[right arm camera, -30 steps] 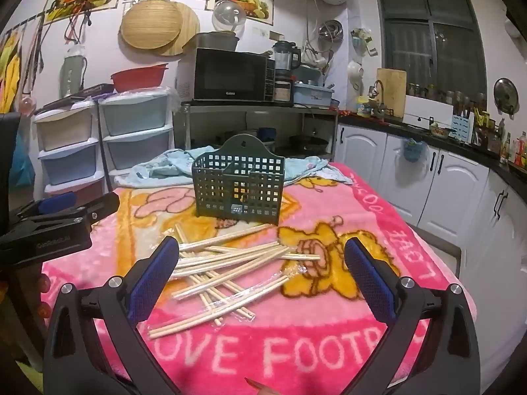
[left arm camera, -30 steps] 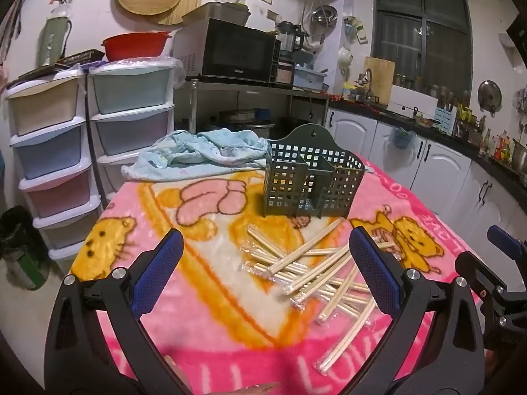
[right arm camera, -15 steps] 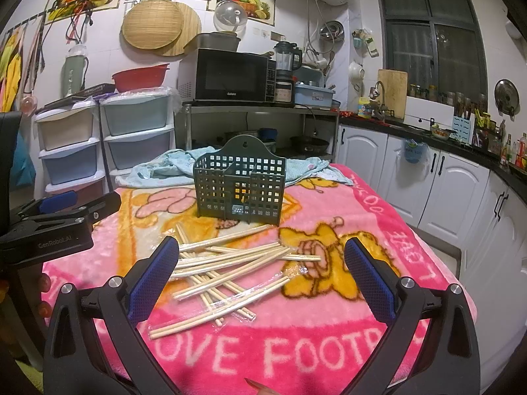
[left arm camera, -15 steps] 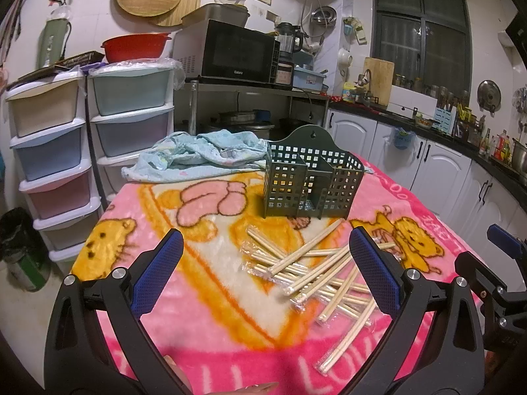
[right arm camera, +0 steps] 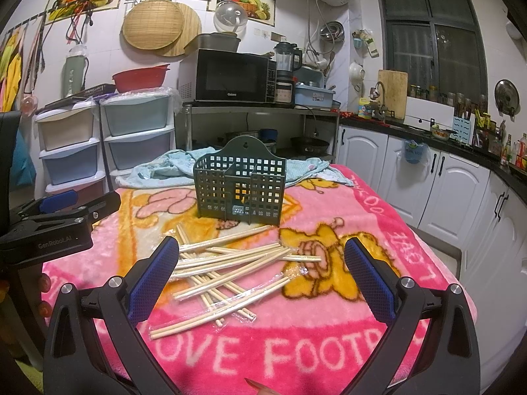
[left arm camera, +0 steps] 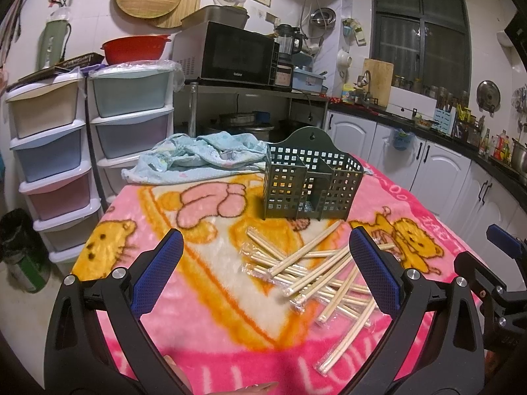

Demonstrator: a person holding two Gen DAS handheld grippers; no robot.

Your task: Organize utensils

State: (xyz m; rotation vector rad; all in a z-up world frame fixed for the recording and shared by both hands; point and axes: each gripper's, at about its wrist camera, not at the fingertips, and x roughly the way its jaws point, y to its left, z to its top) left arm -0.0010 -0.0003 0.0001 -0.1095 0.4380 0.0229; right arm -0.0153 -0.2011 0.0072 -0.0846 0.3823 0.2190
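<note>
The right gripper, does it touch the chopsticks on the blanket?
Apart. The right wrist view shows the right gripper wide open, held above the chopsticks with nothing between its fingers; pink blanket shows beneath.

Chopsticks point(right arm camera: 227, 263) piled on blanket point(right arm camera: 329, 339) — caddy point(right arm camera: 239, 184) behind, towel point(left arm camera: 201, 158) beyond.

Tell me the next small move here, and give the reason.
Probably lower the right gripper onto the nearest wrapped chopsticks and close. Both grippers are open and empty, the left gripper too, the chopsticks lie scattered on the pink blanket, and the green holder looks empty.
</note>
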